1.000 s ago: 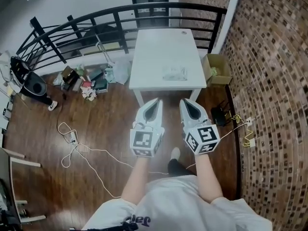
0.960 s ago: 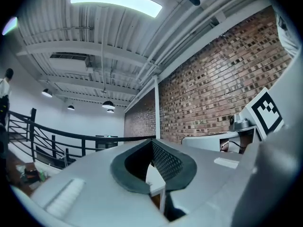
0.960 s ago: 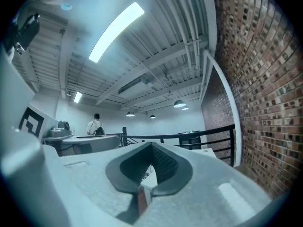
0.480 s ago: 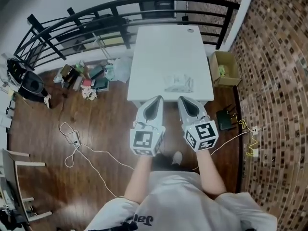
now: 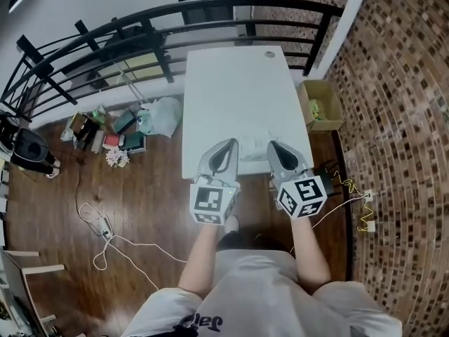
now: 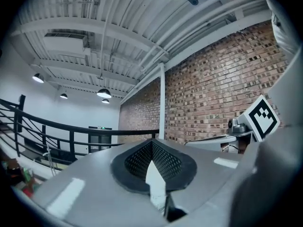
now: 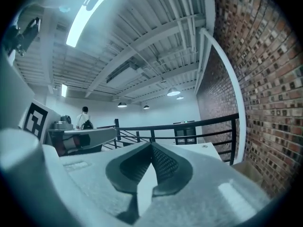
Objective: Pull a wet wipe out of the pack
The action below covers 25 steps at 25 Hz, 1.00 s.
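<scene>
The wet wipe pack (image 5: 253,149), pale and flat, lies near the front edge of the white table (image 5: 237,83). Only a strip of it shows between my two grippers. My left gripper (image 5: 229,144) is just left of the pack and my right gripper (image 5: 271,147) just right of it. Both are held level over the table's near edge, with their jaws together and nothing between them. In the left gripper view my left gripper (image 6: 152,144) points at the railing and brick wall. My right gripper (image 7: 151,148) looks the same way, and the pack is hidden below both.
A black railing (image 5: 168,16) curves behind the table. An open cardboard box (image 5: 321,104) stands on the floor at its right by the brick wall (image 5: 393,118). Bags and clutter (image 5: 119,121) lie at its left. Cables (image 5: 105,223) trail over the wood floor.
The person has walked up to the table. Both grippers, side by side, have gone from over the floor to over the table's front edge, either side of the pack. Their jaws stayed together.
</scene>
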Tool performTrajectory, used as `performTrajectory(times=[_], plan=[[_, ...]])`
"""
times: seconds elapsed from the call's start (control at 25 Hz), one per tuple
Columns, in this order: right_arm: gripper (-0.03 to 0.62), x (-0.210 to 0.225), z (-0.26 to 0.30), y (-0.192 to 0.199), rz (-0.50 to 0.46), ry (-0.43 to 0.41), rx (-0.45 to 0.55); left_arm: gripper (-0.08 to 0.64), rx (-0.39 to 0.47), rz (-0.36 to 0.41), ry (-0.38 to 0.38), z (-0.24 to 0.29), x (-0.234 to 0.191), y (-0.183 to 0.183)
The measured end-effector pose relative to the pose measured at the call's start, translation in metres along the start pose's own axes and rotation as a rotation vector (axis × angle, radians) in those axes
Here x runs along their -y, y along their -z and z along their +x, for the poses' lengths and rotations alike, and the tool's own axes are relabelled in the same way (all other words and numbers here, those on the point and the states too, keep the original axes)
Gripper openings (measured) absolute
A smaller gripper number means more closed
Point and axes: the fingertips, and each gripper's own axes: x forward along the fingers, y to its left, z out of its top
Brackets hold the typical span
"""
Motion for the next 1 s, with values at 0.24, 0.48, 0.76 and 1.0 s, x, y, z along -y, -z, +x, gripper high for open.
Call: performTrajectory(times=[0.24,0.48,0.76,1.0], plan=[[-0.008,0.034,0.003,0.038,0.041,0.091,-0.064,0.015,-0.08,-0.043,0.064,0.023,-0.022,0.037],[-0.008,0.1,-0.015,0.06,0.097,0.145,-0.114,0.015,-0.142,-0.075,0.089,0.055,-0.021,0.053],[-0.008,0.179,-0.036,0.065,0.033,0.147,-0.191,0.015,-0.171,-0.092,0.083,0.083,-0.015,0.071],[-0.006,0.21,-0.021,0.059,-0.175,0.027,-0.318,0.015,-0.219,-0.114,0.061,0.089,-0.025,0.096]])
